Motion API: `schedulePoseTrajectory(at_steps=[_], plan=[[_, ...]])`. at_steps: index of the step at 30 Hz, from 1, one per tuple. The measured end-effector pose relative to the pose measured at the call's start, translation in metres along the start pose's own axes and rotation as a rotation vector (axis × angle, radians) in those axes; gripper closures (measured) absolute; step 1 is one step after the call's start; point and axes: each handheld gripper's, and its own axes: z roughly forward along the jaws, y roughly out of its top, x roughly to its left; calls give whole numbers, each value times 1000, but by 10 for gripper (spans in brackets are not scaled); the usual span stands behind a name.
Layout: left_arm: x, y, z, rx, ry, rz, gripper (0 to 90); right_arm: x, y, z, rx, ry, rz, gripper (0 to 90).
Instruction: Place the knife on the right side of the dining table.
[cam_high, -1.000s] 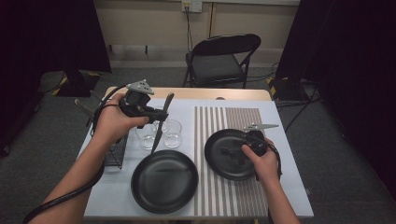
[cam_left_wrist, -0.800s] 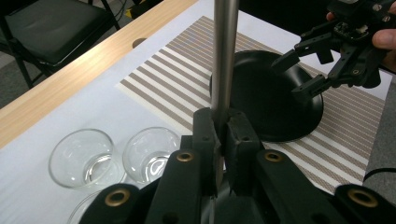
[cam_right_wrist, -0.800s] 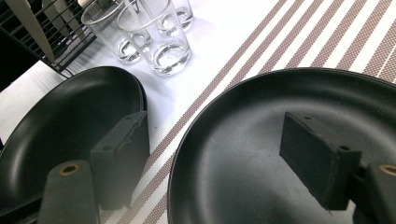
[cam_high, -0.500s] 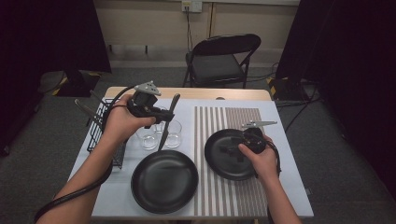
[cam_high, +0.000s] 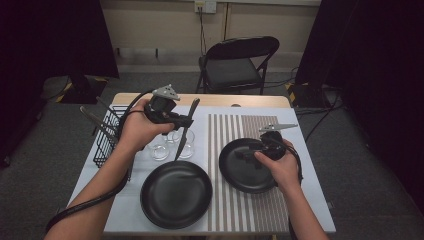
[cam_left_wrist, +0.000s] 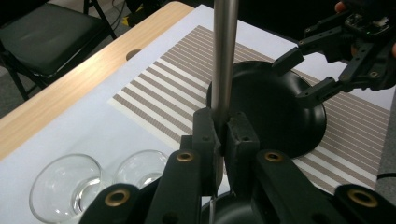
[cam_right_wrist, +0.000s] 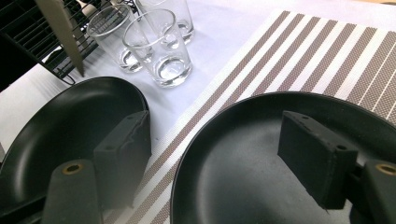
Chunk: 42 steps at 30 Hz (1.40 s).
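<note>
My left gripper (cam_high: 186, 122) (cam_left_wrist: 223, 135) is shut on a silver table knife (cam_high: 185, 135) (cam_left_wrist: 224, 56) and holds it above the glasses. The handle points away and up, and the blade (cam_right_wrist: 60, 32) slants down toward the near left black plate (cam_high: 175, 195) (cam_right_wrist: 56, 126). My right gripper (cam_high: 245, 157) (cam_right_wrist: 215, 135) (cam_left_wrist: 301, 74) stands open low over the right black plate (cam_high: 240, 172) (cam_right_wrist: 243, 177) (cam_left_wrist: 266, 107). One jaw is inside the plate's bowl and the other outside its left rim. Neither pad presses on it.
Three clear glasses (cam_high: 172, 142) (cam_right_wrist: 161, 42) (cam_left_wrist: 65, 182) stand under the knife. A black wire basket (cam_high: 107, 135) with utensils sits at the table's left edge. A striped placemat (cam_high: 235, 125) lies under the right plate. A folding chair (cam_high: 235, 65) stands behind the table.
My left hand has carried the knife a little to the right, over the glasses. The right hand and its gripper have stayed where they were.
</note>
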Motion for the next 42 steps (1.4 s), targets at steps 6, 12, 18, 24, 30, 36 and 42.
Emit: schedulePoseTrajectory(at_steps=[6,12,18,24,30,36,42], plan=[[-3,5,6,-1,-2,19,839,1,8,-5,4,-10,-7,247],[-12,11,15,-5,-16,33,840,5,17,-8,8,-28,-28,247],[-17,16,25,-9,-28,29,840,11,28,-13,2,-19,-35,247],[-17,17,32,-12,-33,36,839,11,36,-15,3,-28,-45,247],[-16,17,41,-20,-25,29,839,14,43,-14,0,-11,-52,247],[-17,18,47,-14,-23,31,839,17,52,-17,-4,10,-55,250],[-18,17,56,-15,-24,30,839,18,60,-18,-4,14,-56,252]])
